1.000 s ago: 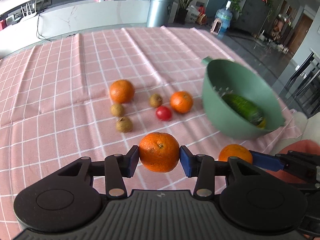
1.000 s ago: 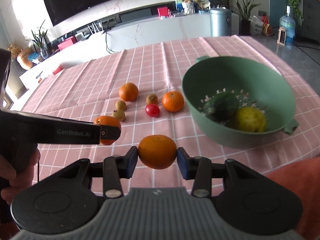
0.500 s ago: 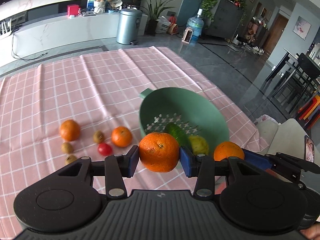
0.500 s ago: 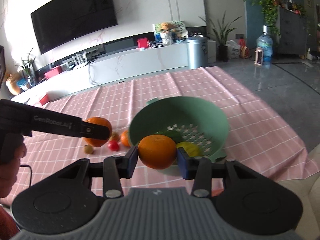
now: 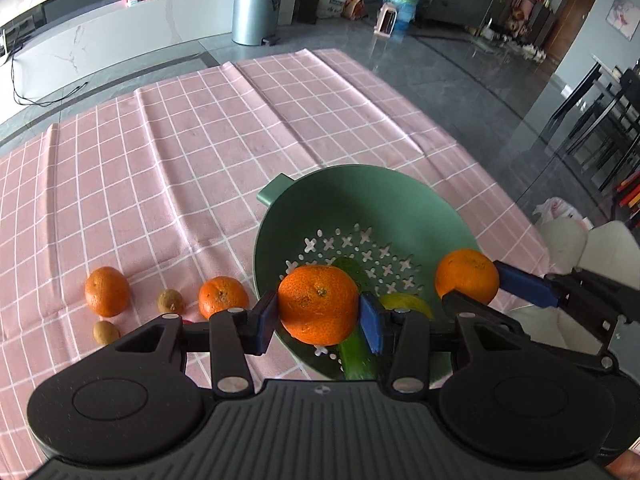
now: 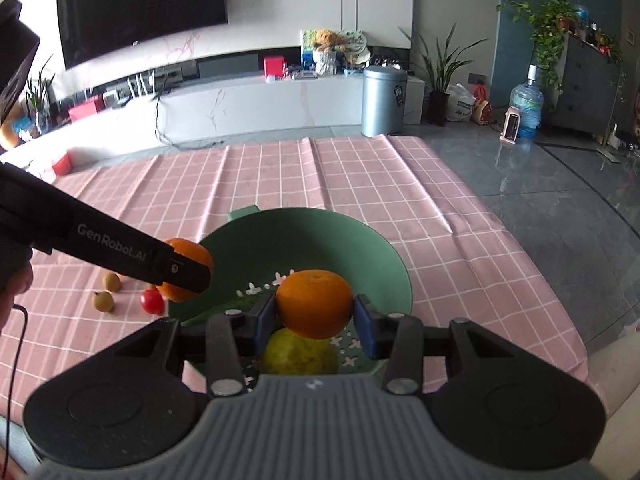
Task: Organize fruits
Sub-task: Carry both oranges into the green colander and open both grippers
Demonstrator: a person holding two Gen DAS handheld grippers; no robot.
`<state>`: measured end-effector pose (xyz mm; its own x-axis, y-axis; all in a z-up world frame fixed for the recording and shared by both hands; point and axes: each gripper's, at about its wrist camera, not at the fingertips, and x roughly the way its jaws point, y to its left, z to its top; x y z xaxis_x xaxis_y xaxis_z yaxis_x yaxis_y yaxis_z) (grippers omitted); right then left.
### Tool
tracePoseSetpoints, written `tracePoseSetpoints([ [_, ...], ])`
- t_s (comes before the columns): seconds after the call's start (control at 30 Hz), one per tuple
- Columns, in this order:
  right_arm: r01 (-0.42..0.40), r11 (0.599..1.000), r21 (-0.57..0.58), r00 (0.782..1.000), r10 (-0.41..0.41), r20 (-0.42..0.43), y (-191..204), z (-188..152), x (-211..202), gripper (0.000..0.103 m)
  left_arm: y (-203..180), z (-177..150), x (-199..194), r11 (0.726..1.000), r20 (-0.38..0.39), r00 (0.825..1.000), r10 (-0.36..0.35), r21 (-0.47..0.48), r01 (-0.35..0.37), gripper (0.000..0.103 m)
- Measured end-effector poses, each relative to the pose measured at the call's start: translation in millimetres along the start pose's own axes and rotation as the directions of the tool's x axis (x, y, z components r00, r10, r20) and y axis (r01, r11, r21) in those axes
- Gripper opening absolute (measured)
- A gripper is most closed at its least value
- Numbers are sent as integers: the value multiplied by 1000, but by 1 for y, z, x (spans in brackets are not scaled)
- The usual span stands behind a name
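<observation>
My left gripper [image 5: 319,312] is shut on an orange [image 5: 319,300] and holds it above the near rim of the green colander [image 5: 360,200]. My right gripper [image 6: 315,314] is shut on another orange [image 6: 314,302] above the colander [image 6: 320,232]; that orange also shows in the left wrist view [image 5: 467,282]. In the colander lie a cucumber [image 5: 356,356] and a yellow fruit [image 6: 300,354]. Two oranges [image 5: 107,291] [image 5: 223,296] and small brown fruits [image 5: 171,301] lie on the cloth to the left.
The table has a pink checked cloth [image 5: 160,140]. A red tomato [image 6: 152,303] and brown fruits [image 6: 102,301] lie left of the colander. The table's right edge drops to a grey floor [image 6: 540,184]. A white chair [image 5: 580,240] stands at the right.
Both grippers have moved with their oranges from the loose fruit toward the colander and now hang over it. The loose fruits have stayed in place.
</observation>
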<state>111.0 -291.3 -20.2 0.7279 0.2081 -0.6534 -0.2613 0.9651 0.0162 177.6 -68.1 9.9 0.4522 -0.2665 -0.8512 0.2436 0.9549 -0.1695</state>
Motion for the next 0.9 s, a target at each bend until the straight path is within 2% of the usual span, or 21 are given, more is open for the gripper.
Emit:
tracePoseSetpoints([
  [0.13, -19, 999, -30, 998, 18, -64, -4, 9, 25, 39, 0, 10, 17, 1000, -53, 998, 22, 20, -20, 50],
  [0.43, -20, 995, -103, 987, 3, -159, -1, 14, 68, 39, 1, 24, 49, 998, -146, 988, 48, 53, -41, 50],
  [0.63, -30, 991, -131, 979, 3, -203, 2, 11, 84, 39, -4, 27, 57, 994, -151, 986, 77, 93, -63, 50],
  [0.9, -35, 989, -142, 975, 3, -221, 4, 10, 88, 40, -3, 28, 58, 993, -147, 986, 75, 101, -61, 50],
])
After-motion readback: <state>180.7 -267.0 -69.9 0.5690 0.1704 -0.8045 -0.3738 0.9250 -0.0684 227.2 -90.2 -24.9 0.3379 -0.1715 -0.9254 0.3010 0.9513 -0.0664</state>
